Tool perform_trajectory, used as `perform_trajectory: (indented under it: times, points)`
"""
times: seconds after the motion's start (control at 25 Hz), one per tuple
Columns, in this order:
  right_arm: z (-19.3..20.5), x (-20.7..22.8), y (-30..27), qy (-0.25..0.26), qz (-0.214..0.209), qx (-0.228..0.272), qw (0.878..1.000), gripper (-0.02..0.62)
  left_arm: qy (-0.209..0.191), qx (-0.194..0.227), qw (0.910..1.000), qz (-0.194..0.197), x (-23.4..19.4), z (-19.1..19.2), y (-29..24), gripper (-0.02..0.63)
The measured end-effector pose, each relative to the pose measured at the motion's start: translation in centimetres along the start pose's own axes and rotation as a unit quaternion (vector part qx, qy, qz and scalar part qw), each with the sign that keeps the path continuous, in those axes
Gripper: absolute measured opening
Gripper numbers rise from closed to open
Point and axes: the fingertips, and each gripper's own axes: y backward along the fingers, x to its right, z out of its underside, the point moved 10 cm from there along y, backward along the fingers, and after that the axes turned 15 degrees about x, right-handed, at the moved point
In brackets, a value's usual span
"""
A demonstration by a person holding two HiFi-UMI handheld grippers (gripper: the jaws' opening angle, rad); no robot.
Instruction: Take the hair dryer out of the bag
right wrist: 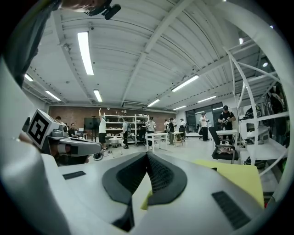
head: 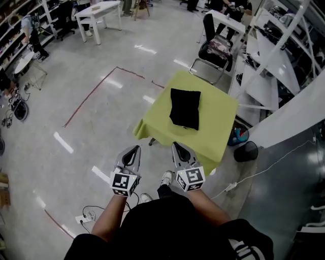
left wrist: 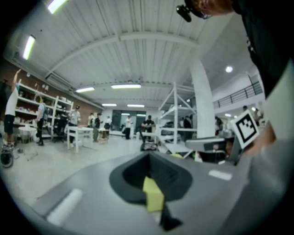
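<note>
A black bag (head: 185, 107) lies flat in the middle of a small table with a yellow-green cloth (head: 216, 132). No hair dryer shows; the bag hides what is inside. My left gripper (head: 134, 148) and right gripper (head: 177, 145) hang side by side in front of the table's near edge, short of the bag, both shut with nothing between their jaws. In the right gripper view the yellow-green cloth (right wrist: 239, 181) lies ahead to the right of the right gripper (right wrist: 147, 155). In the left gripper view the left gripper (left wrist: 149, 155) faces the open room, with the right gripper (left wrist: 216, 147) beside it.
A black chair (head: 213, 53) stands behind the table. White shelving (head: 277, 61) runs along the right, with a black bin (head: 246, 151) and a white cable (head: 238, 184) on the floor near it. White tables (head: 99, 12) and several people stand far off. Red tape (head: 89, 96) marks the floor.
</note>
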Motion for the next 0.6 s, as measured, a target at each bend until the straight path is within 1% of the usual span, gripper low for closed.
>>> perform_trajectory:
  times: [0.24,0.4,0.6]
  points:
    - [1.0,4.8,-2.7,-0.006,0.012,0.001,1.0,0.006,-0.006,-0.008,0.9998,0.017,0.1,0.8,-6.0,0.006]
    - [1.5,8.4,-4.3,-0.01,0.021,0.0,1.0,0.006,0.0,-0.009,0.9997,0.025,0.1,1.3,-10.4,0.006]
    - [2.3,12.4,-6.2,-0.017,0.022,-0.005,1.0,0.006,-0.009,-0.022,0.9992,0.031,0.2,2.0,-14.8,0.006]
